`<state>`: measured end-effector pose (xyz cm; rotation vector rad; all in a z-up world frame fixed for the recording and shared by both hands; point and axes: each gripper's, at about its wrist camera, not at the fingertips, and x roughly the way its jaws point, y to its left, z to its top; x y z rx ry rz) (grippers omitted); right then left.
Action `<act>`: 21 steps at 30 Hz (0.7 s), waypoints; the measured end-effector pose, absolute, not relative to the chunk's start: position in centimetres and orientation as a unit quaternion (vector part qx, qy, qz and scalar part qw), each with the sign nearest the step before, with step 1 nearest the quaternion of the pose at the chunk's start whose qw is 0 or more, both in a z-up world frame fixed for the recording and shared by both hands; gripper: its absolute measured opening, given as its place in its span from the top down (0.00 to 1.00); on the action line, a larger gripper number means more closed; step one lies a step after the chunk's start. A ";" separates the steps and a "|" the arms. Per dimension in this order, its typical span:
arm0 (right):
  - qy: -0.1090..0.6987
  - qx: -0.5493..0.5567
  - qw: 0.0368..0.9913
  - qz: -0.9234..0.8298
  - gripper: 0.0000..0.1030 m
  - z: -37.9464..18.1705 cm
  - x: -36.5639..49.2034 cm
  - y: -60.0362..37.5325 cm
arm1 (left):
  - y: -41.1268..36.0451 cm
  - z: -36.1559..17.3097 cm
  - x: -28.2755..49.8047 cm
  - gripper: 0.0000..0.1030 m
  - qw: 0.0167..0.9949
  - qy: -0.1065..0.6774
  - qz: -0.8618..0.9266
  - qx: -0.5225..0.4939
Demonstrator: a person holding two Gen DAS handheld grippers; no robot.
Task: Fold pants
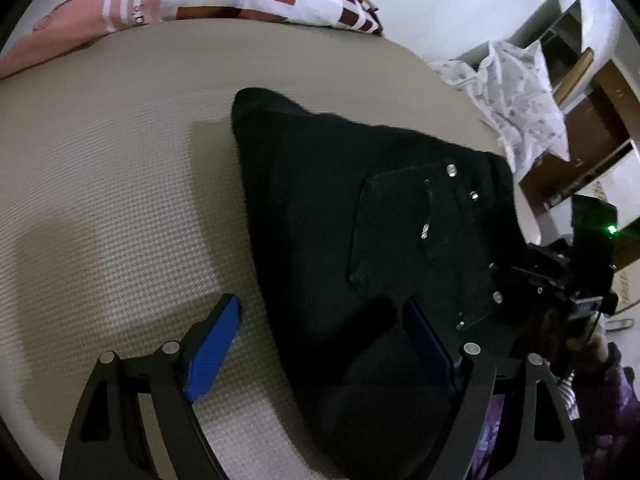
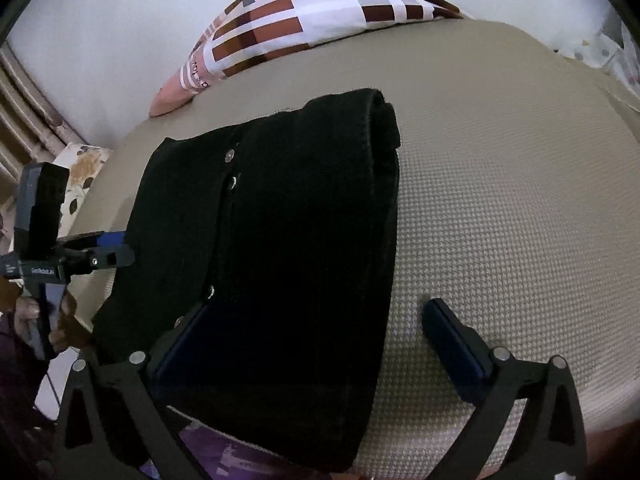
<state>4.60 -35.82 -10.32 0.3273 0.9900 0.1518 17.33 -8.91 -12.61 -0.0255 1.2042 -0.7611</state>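
Looking along the left gripper (image 1: 320, 344), jaws apart straddle the near edge of the pants (image 1: 340, 220), folded dark on the bed (image 1: 120, 160). Right gripper (image 2: 316, 344) likewise gapes over the bundle's near end, gripping nothing. Folding seems nearly finished; next probably one last fold or smoothing.

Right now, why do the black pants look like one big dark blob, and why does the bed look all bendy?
Left wrist view: the folded black fabric pants soak up the dim light, so only the metal studs glint; the right-hand room edge is smeared. Right wrist view: the fisheye lens bulges the flat beige textured mattress into a dome, and the corners go black.
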 end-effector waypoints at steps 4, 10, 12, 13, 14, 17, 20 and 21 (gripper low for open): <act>0.462 0.220 0.855 0.084 0.00 -10.3 4.3 -37.5 | -9.5 -12.6 18.2 0.20 0.745 0.558 -0.365 -0.016; 0.451 0.278 0.838 0.130 0.07 -10.5 5.1 -39.2 | -11.3 -12.3 17.9 0.19 0.736 0.550 -0.393 0.039; 0.448 0.293 0.831 0.152 0.11 -10.7 6.0 -39.4 | -11.7 -12.3 17.4 0.17 0.737 0.541 -0.397 0.072; 0.446 0.303 0.827 0.162 0.13 -10.8 6.4 -39.6 | -11.8 -12.3 17.3 0.14 0.735 0.540 -0.401 0.078; 0.444 0.313 0.823 0.169 0.17 -11.0 6.4 -39.9 | -11.9 -12.3 17.3 0.13 0.733 0.541 -0.404 0.083; 0.455 0.333 0.810 0.158 0.60 -11.7 6.5 -41.3 | -11.9 -12.4 17.3 0.04 0.725 0.543 -0.415 0.082; 0.453 0.382 0.786 0.177 0.64 -13.0 6.0 -42.3 | -11.9 -12.6 17.2 0.00 0.721 0.540 -0.427 0.080; 0.453 0.383 0.784 0.181 0.64 -13.0 5.8 -42.2 | -11.9 -12.6 17.1 0.00 0.722 0.538 -0.427 0.082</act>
